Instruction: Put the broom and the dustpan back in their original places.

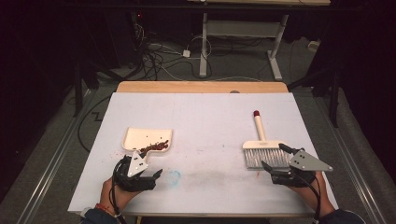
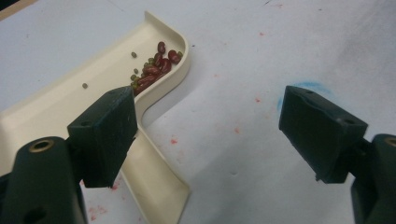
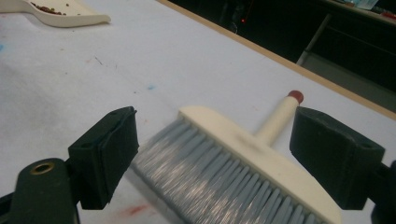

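watching from the side, it looks like a sweep-up job that's basically wrapped: the cream plastic dustpan sits on the left of the white-covered counter with a little heap of dark red beans plus a few green bits piled in its near corner, and the cream hand brush with grey bristles and a red-tipped handle lies flat on the right, well apart from the pan, bristles toward the person.

left gripper hangs just short of the pan's flat handle, jaws wide apart and holding nothing. in the left gripper view one jaw is over the handle edge, the other out over bare counter. right gripper is spread wide too, empty, with the bristle end of the brush between its jaws.

my guess is the next step is picking something up again. for the pan, i'd slide forward so the handle sits between both jaws, close on the flat part, then lift level, since those beans will roll out the open front if it tips. for the brush, grab the stiff cream back or the handle, not the bristles, they'd just squash.
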Demonstrator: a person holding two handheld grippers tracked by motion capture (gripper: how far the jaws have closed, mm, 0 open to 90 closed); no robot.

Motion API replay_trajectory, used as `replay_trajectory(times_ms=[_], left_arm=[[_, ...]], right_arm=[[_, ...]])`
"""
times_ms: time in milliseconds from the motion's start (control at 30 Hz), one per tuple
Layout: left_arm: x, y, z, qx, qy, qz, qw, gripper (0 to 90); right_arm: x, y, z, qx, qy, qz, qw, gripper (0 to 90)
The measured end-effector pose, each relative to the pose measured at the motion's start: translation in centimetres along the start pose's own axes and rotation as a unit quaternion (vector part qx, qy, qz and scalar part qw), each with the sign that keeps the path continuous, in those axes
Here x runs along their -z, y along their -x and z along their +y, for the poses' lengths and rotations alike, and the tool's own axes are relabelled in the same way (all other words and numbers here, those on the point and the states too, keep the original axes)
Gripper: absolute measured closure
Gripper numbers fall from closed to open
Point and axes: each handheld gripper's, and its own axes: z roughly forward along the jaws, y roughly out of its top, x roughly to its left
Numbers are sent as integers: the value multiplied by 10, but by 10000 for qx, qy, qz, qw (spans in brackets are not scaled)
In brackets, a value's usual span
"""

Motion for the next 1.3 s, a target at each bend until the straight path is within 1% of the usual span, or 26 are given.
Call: replay_trajectory(times_ms=[100,167,200,233,267,400,500,533,567,600,633,667,700,833,900,933,967,1033,1300], left_arm=[[-1,0,0,-20,-12,12,10000,193],[-1,1,1,-38,-8,17,10000,193],[-1,1,1,-40,0,14,10000,193],[0,2,1,-56,-12,29,10000,193],[0,2,1,-68,-12,27,10000,193],[2,3,1,-106,22,42,9999,193],[1,3,1,-82,39,33,10000,193],[1,3,1,-95,28,23,9999,193],[0,3,1,-158,47,41,9999,193],[1,4,1,-124,3,19,9999,193],[1,3,1,-174,32,33,9998,193],[1,3,0,-113,11,19,9999,193],[1,2,0,-98,20,25,9999,193],[1,3,0,-91,23,34,10000,193],[1,3,0,-173,41,58,9998,193],[1,3,1,-172,34,49,9998,193],[0,4,0,-116,-5,23,9999,193],[0,4,0,-107,0,20,9999,193],[-2,4,1,-122,-39,-13,9999,193]], right_arm=[[-1,-4,-7,2,-113,90,9999,160],[-1,-7,-10,75,-189,128,9997,160],[-1,-9,-12,91,-223,186,9995,160],[0,-10,-12,104,-234,255,9993,160],[0,-10,-13,132,-226,264,9993,160],[1,-13,-12,157,-234,179,9994,160],[2,-14,-11,168,-203,174,9995,161],[2,-14,-11,169,-204,171,9995,161],[2,-14,-10,159,-189,163,9996,161],[2,-14,-10,150,-178,155,9996,162],[2,-14,-9,142,-184,148,9996,162],[1,-14,-9,130,-192,169,9996,162],[1,-14,-9,132,-185,166,9996,162],[0,-13,-9,134,-194,159,9996,162],[1,-13,-9,122,-195,156,9996,162],[1,-13,-9,120,-203,142,9996,162],[1,-12,-9,114,-203,149,9996,162],[2,-12,-9,116,-184,145,9997,162],[2,-11,-8,110,-174,111,9997,162]])
